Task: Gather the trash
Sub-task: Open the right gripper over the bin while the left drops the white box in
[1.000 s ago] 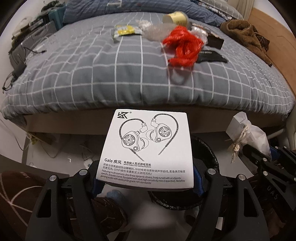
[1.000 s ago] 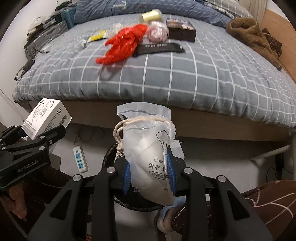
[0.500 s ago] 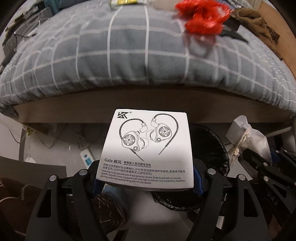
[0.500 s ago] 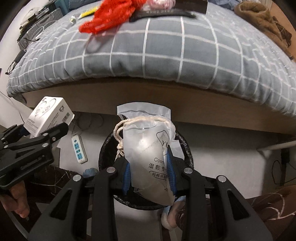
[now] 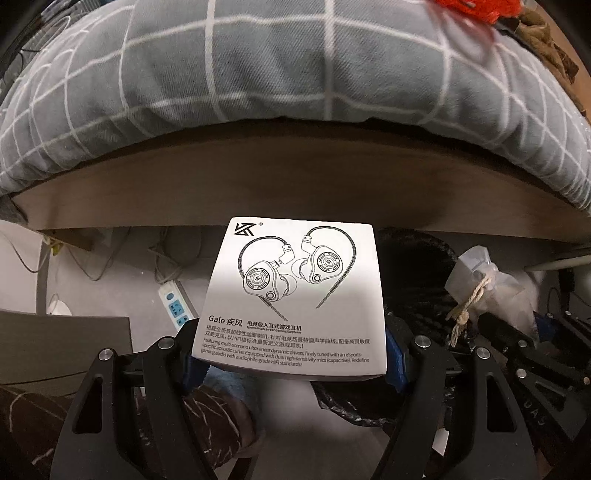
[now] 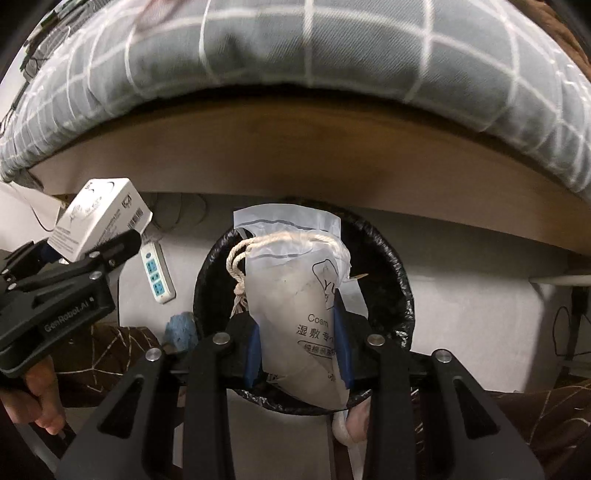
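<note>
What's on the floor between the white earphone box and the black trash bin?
In the right wrist view, a white power strip lies on the floor between the earphone box held in the left gripper and the trash bin.

My white earphone box (image 5: 295, 295) hides most of the black-lined bin (image 5: 417, 266) behind it; the red wrapper (image 5: 476, 9) is cut off at the top edge, and the bin's contents (image 6: 373, 258) stay too dark to tell.

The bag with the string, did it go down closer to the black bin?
Yes. The drawstring bag now hangs over the black bin, which looks bigger and nearer than before; the bed edge has slid upward.
</note>
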The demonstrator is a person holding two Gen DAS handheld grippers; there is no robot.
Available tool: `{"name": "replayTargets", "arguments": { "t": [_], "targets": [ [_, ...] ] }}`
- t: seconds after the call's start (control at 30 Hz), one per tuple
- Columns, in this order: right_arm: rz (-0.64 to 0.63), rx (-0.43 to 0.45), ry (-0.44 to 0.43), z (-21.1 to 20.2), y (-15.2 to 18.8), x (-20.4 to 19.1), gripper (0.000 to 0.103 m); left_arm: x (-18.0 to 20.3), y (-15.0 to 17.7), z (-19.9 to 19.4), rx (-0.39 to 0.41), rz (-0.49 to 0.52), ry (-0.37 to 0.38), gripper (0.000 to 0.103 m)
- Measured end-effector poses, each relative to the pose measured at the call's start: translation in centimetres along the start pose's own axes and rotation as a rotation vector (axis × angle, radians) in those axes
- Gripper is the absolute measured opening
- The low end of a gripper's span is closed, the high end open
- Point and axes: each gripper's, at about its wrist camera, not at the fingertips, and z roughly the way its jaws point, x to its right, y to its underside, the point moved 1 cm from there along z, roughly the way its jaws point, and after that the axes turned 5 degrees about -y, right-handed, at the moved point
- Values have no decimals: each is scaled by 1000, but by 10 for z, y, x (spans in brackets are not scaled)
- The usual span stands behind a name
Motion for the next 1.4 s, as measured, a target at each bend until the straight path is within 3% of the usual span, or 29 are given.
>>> {"name": "replayTargets", "arguments": {
  "t": [0.27, 0.33, 0.43, 0.6, 0.67, 1.0, 1.4],
  "targets": [
    [-8, -49, -9, 22, -3, -17, 37, -17, 9, 8, -38, -15, -9, 71],
    [-17, -52, 3, 25, -2, -21, 44, -20, 12, 10, -49, -18, -17, 71],
    [-14, -34, 23, 21, -2, -21, 66, -22, 12, 10, -48, -19, -13, 71],
    [2, 1, 93, 12, -2, -9, 88, -13, 10, 9, -42, 1, 0, 71],
    [26, 23, 109, 3, -2, -1, 91, -2, 6, 6, -33, 18, 9, 71],
    [127, 93, 181, -25, 10, 59, 95, 62, 0, -2, -3, 111, 48, 71],
    [230, 120, 205, -39, 32, 117, 95, 124, 8, 16, -40, 193, 73, 72]
  ]
}}
